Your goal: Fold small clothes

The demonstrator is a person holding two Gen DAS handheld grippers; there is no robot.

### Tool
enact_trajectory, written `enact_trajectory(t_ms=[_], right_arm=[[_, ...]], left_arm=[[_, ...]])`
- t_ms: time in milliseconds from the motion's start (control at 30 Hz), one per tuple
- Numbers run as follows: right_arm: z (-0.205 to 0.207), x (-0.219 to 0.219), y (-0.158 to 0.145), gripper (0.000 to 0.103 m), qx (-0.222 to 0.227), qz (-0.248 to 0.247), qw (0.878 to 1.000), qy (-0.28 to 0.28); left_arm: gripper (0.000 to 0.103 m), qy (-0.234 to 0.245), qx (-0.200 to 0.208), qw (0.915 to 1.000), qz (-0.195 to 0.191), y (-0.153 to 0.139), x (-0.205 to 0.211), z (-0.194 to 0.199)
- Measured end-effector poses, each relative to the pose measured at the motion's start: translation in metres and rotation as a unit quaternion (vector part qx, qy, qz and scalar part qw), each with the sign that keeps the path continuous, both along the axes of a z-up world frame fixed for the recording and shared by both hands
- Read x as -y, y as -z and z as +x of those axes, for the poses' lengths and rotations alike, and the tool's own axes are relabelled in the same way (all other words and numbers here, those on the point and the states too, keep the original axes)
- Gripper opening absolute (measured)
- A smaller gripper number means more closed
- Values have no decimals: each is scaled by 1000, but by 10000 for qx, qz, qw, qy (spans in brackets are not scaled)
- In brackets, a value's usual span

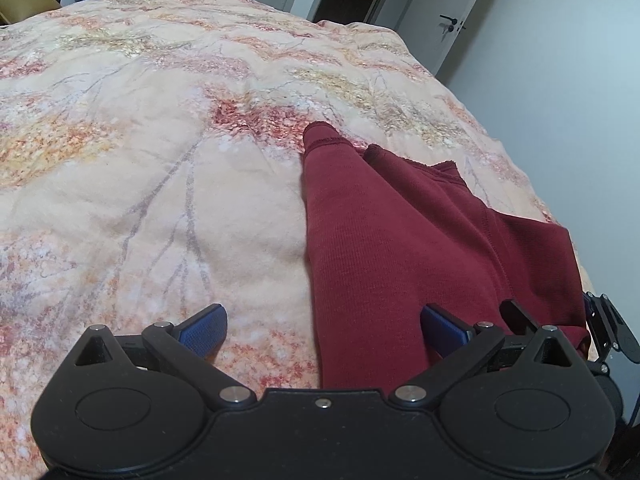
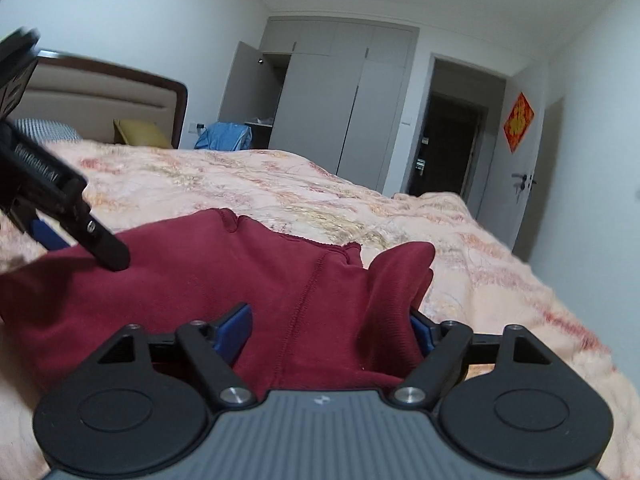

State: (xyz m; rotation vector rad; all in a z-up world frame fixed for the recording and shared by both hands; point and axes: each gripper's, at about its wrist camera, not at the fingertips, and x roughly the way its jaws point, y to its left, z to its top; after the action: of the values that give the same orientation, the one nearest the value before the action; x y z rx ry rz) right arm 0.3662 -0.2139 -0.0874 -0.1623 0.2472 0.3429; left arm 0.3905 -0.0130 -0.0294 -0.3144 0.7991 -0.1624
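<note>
A dark red knit garment (image 1: 380,240) lies on the floral bedspread (image 1: 160,160), with a narrow sleeve-like end pointing away from me. My left gripper (image 1: 324,328) hovers open over the garment's left edge, its right pad above the cloth and its left pad above the bedspread. In the right wrist view the same garment (image 2: 240,272) is bunched into a raised fold at the right. My right gripper (image 2: 328,330) stands wide open with that cloth lying between its blue pads. The left gripper's black finger (image 2: 106,248) rests over the cloth at the left.
The bedspread (image 2: 320,200) drops off at the bed's right edge (image 2: 560,300). A headboard (image 2: 100,92), a yellow pillow (image 2: 140,132) and a blue cloth (image 2: 224,136) lie at the far end. Beyond stand grey wardrobes (image 2: 340,100) and a dark doorway (image 2: 448,140).
</note>
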Motion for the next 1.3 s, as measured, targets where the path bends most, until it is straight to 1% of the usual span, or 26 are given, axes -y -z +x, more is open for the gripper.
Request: enact_trajectory(t_ms=[100,133,200,233,267,300,367,400,433,467,500,567,600,667,733,767,800,833,867,933,1033,1100,1133,1233,1300], right_arm=[[5,18,0,91,-211,500,9985,-43],[8,24,0,94,-300,663,9973,-45],[15,37,3,99,-555,1065,9927,-83],[20,46,4,100,-676,1320,9889,-91],[26,57,7,100,-825,1618,9833,-108],[30,68,10,103,-998,1977,9750,-161],[41,94,20,103,-1341,2812,9496,-351],[45,106,26,102,-1449,3168,9364,-413],[47,114,30,102,-1487,3419,9267,-468],[47,119,32,102,-1469,3539,9223,-508],[47,120,32,102,-1436,3553,9221,-526],[47,118,30,101,-1414,3398,9283,-531],[48,116,30,99,-1426,3309,9313,-531],[49,114,29,91,-1460,3210,9346,-474],[51,117,31,73,-1513,3249,9329,-349],[53,118,32,68,-1538,3303,9308,-296],[54,121,34,59,-1562,3367,9282,-247],[53,120,35,54,-1580,3413,9263,-202],[53,121,36,52,-1593,3442,9251,-177],[52,119,36,50,-1592,3403,9267,-138],[50,115,35,49,-1575,3302,9306,-96],[50,116,35,50,-1585,3313,9301,-95],[50,115,35,51,-1591,3319,9298,-96],[51,113,34,51,-1606,3308,9299,-97],[51,112,34,51,-1613,3290,9304,-88]], left_arm=[[103,-44,-24,10000,45,-1,2,-1],[103,-47,-27,10000,64,-1,3,0],[103,-36,-19,10000,71,-4,4,0],[102,-45,54,10000,42,-6,3,0],[102,-48,194,9998,-14,-9,2,-1],[102,-22,355,9993,-91,-13,1,-2],[102,82,518,9984,-222,-17,0,0],[102,131,490,9985,-226,-17,1,2],[102,140,399,9990,-154,-16,4,6],[102,133,294,9995,-34,-13,7,9],[102,148,195,9997,98,-10,11,12],[103,200,105,9995,228,-2,16,14],[103,196,131,9995,195,0,16,13],[103,173,134,9997,86,2,13,13],[103,170,115,9998,7,4,10,13],[103,183,123,9998,-1,4,10,13],[103,202,136,9997,5,4,10,13],[103,217,145,9997,10,4,10,13],[103,226,145,9996,9,4,10,13],[103,239,143,9996,1,4,10,14],[103,259,146,9996,12,3,10,15],[103,299,170,9994,37,2,11,15],[103,368,204,9991,7,1,12,14],[103,720,260,9968,-249,0,16,14],[103,816,236,9961,-252,2,20,18]])
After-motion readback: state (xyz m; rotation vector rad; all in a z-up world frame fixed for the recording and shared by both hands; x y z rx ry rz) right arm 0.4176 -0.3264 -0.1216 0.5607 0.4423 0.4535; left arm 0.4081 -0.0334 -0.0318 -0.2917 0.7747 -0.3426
